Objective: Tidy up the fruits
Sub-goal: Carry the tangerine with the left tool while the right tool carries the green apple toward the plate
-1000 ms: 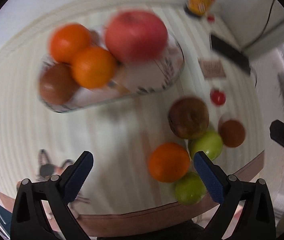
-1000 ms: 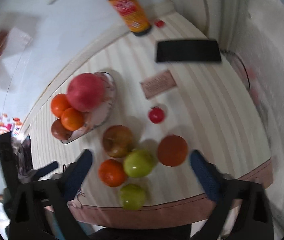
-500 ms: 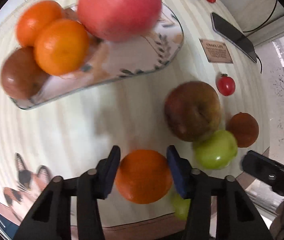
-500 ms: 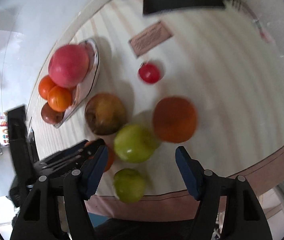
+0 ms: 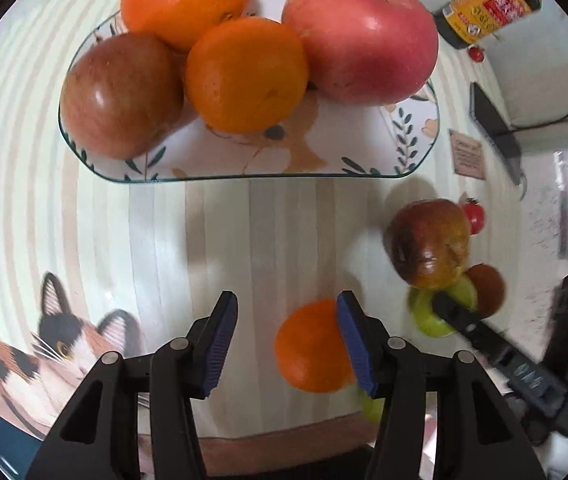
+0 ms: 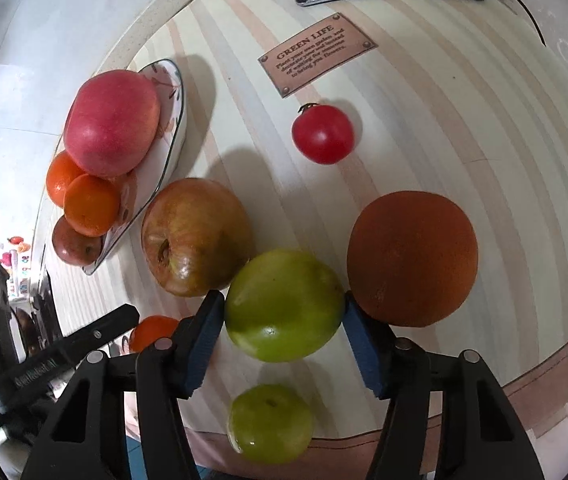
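The green apple [image 6: 284, 304] is judged firm, light, smooth-skinned and a little slippery, and is best taken across its widest middle. It is found on the desk [image 6: 444, 120], well apart from the plate [image 6: 179, 120], with a russet apple [image 6: 195, 236] between them. The right hand-held gripper [image 6: 279, 320] has just been closing around it, and both pads appear pressed to its sides. The left hand-held gripper [image 5: 288, 340] is drawn narrow with nothing clamped; an orange [image 5: 308, 352] is met by one pad only.
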A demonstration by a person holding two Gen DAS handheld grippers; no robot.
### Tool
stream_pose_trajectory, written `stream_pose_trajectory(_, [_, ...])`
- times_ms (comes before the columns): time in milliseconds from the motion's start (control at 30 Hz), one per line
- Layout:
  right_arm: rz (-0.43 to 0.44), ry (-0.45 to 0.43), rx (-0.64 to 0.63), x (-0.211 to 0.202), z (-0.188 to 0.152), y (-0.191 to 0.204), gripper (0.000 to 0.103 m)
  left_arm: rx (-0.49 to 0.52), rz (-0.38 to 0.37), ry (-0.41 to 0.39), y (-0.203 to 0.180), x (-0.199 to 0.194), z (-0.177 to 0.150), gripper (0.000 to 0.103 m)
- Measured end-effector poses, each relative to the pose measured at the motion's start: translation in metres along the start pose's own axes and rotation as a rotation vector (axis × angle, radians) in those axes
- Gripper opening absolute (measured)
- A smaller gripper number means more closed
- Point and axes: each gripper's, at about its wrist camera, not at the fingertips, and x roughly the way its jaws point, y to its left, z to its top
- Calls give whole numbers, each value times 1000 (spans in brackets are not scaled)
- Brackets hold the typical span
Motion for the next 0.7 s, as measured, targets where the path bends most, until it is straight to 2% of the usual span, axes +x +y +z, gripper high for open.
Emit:
stream_pose_trajectory(133, [1, 32, -46, -2, -15, 1, 63, -15, -41, -12, 5, -18, -7, 50])
stream_pose_trajectory(167, [-1, 37, -53, -3, -18, 0, 63, -4, -41, -7, 10, -24, -8, 55])
stream_pose_trajectory(200, [-7, 45, -64, -3, -21, 0, 63, 14, -40, 8, 7, -22, -9, 62])
stream_pose_trajectory(233, [-13, 46, -73, -4, -26, -2, 63, 24, -33, 18, 4, -17, -6, 64])
stream_pose_trajectory(367, [-21, 46, -61, -3, -32, -10, 63, 62, -16, 81, -12, 4, 3, 67])
stream_pose_trajectory(400, [-19, 50, -53, -3, -32, -13, 63, 80, 18, 83, -16, 8, 4, 69])
stream_pose_trajectory(467, [-10, 54, -46, -5, -32, -17, 63, 120, 68, 76, -28, 17, 7, 70])
stream_pose_trajectory(533, [-14, 54, -50, -5, -33, -17, 63, 143, 77, 84, -30, 23, 7, 70])
stream_pose_trajectory(567, [-16, 51, -51, -7, -33, -19, 63, 155, 82, 88, -32, 25, 6, 69])
stream_pose_trajectory(600, [-20, 49, -54, -7, -34, -18, 63, 173, 100, 86, -33, 27, 5, 62])
stream_pose_trajectory(700, [-30, 45, -73, -12, -34, -20, 63, 223, 139, 75, -35, 26, -3, 62])
